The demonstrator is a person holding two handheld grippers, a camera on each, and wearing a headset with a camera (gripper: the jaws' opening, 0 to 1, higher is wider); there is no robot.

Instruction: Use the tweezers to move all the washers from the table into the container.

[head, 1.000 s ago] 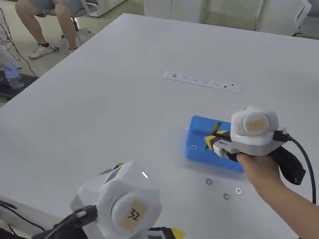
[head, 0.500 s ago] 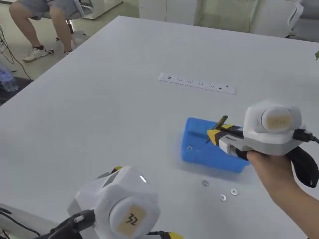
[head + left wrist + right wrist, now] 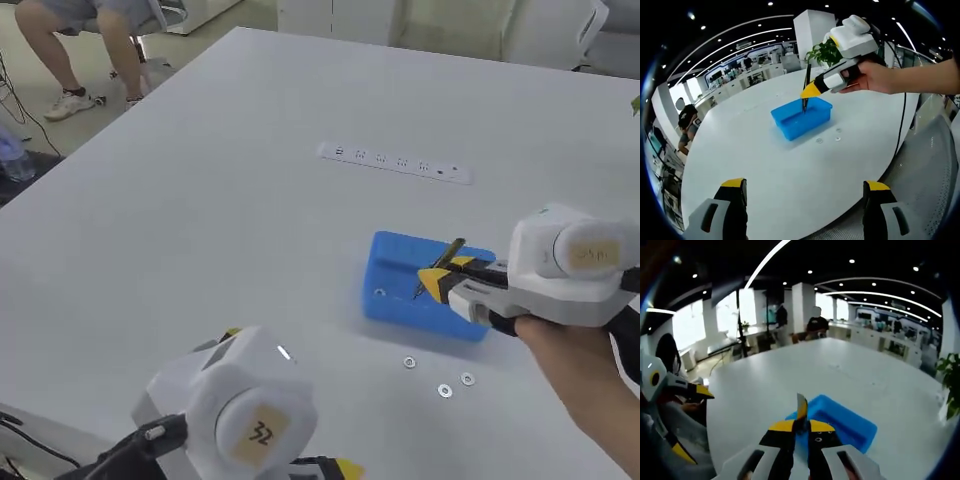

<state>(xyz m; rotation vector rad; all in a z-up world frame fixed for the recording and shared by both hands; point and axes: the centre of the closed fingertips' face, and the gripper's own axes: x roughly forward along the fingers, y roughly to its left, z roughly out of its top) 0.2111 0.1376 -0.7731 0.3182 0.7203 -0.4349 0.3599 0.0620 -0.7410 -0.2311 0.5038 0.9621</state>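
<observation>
A blue container (image 3: pixel 395 262) sits on the white table, with one washer (image 3: pixel 380 293) inside near its left wall. Three washers (image 3: pixel 445 390) lie on the table just in front of it; the left gripper view shows them as small rings (image 3: pixel 819 141). My right gripper (image 3: pixel 432 284) hovers over the container's right half, shut on thin tweezers (image 3: pixel 447 259) whose tip points down into the container (image 3: pixel 800 117). In its own view the right gripper (image 3: pixel 801 426) clamps the tweezers (image 3: pixel 801 409) above the container (image 3: pixel 850 426). My left gripper (image 3: pixel 285 400) stays near the table's front edge, open (image 3: pixel 804 185) and holding nothing.
A white power strip (image 3: pixel 395 162) lies on the table beyond the container. A person sits off the far left corner (image 3: pixel 90 40). The table's edge runs along the left (image 3: pixel 60 175). Bare tabletop spreads between the left gripper and the container.
The right gripper has drawn back to the right, with the tweezers' tip still over the container. The three washers on the table and the left gripper have stayed put.
</observation>
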